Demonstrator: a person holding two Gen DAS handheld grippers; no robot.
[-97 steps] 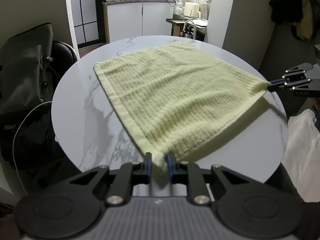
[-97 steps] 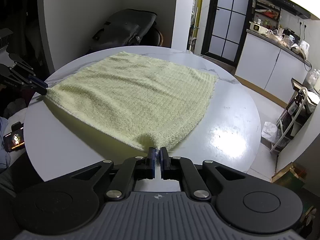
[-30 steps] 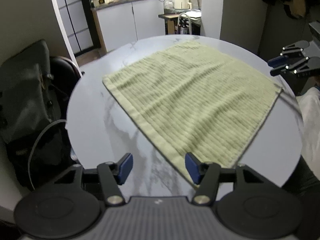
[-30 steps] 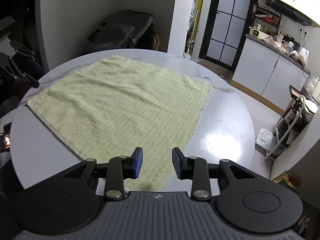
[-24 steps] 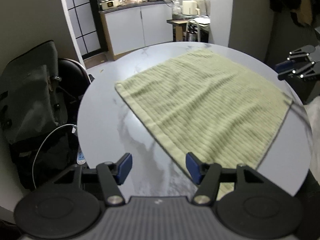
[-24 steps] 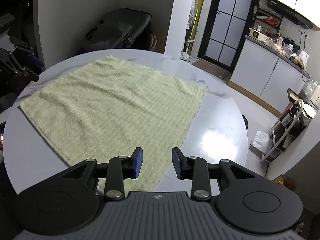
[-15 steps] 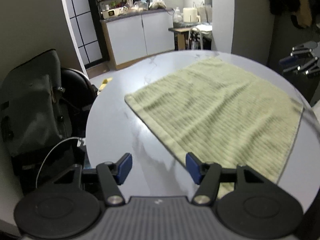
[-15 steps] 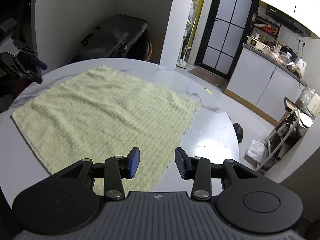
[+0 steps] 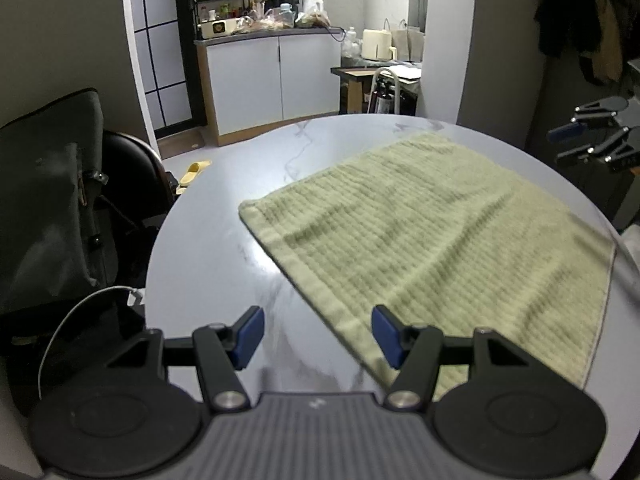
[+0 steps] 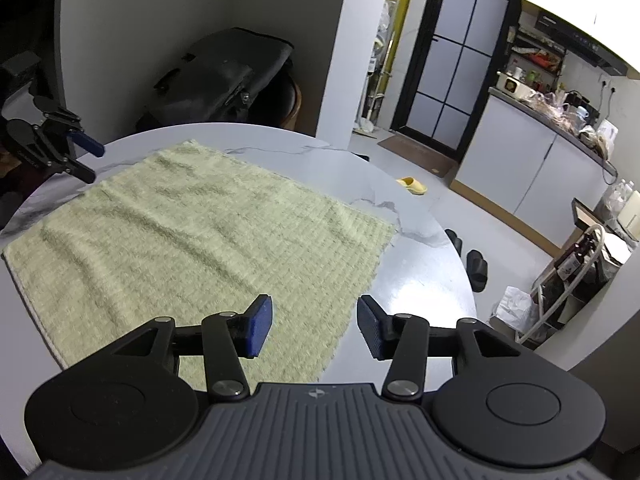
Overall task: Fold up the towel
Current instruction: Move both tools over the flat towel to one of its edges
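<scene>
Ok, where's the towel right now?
The towel lies flat and unfolded on the round table, ahead of both open grippers; in the left wrist view it fills the right side, with the right gripper past its far corner.

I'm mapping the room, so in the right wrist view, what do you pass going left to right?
left gripper → towel → yellow slipper → black slippers → white cabinet → metal rack

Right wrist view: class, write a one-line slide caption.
Open right gripper above the near edge of a green towel spread flat on a round marble table.
</scene>
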